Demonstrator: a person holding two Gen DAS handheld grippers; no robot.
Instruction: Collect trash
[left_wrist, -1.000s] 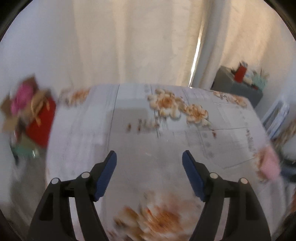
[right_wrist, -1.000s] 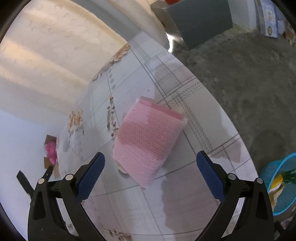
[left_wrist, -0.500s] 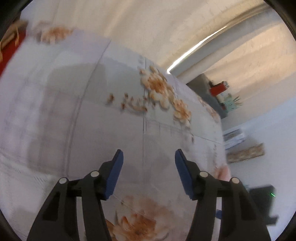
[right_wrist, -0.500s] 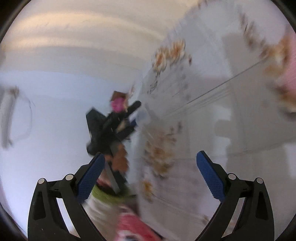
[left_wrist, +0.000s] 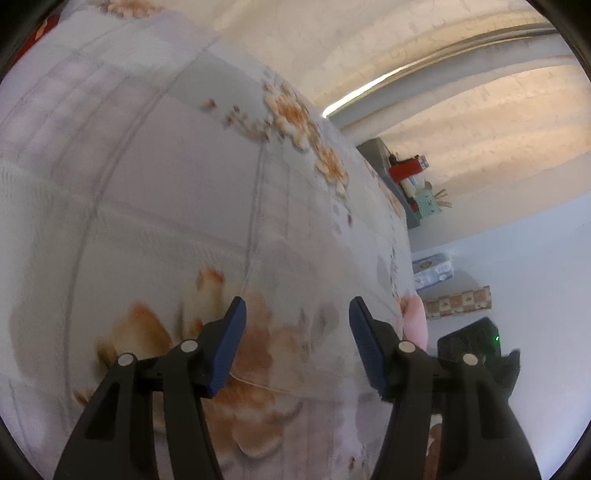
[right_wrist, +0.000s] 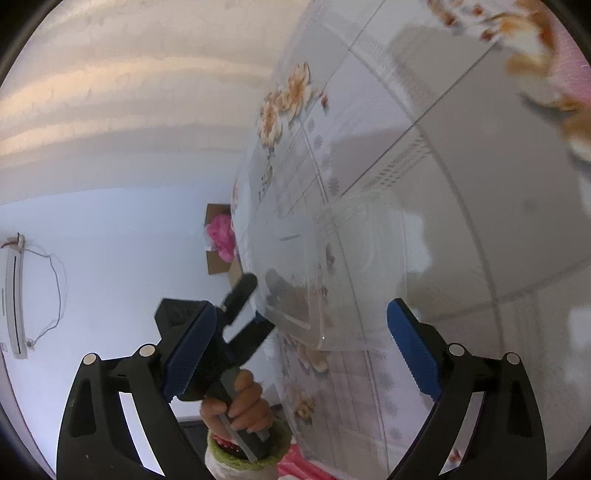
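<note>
Between right tongs (right_wrist: 303, 332), jaws wide, nothing gripped: clear plastic container (right_wrist: 332, 280); unseen in left view. Left tongs (left_wrist: 295, 332) half-open, empty, over floral tablecloth (left_wrist: 166, 184).

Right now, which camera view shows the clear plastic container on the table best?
The right wrist view shows it best: the clear plastic container lies on the floral tablecloth, its rim and curved wall outlined. The left gripper reaches its edge there. In the left wrist view only a thin clear edge shows between the gripper's fingers.
</note>
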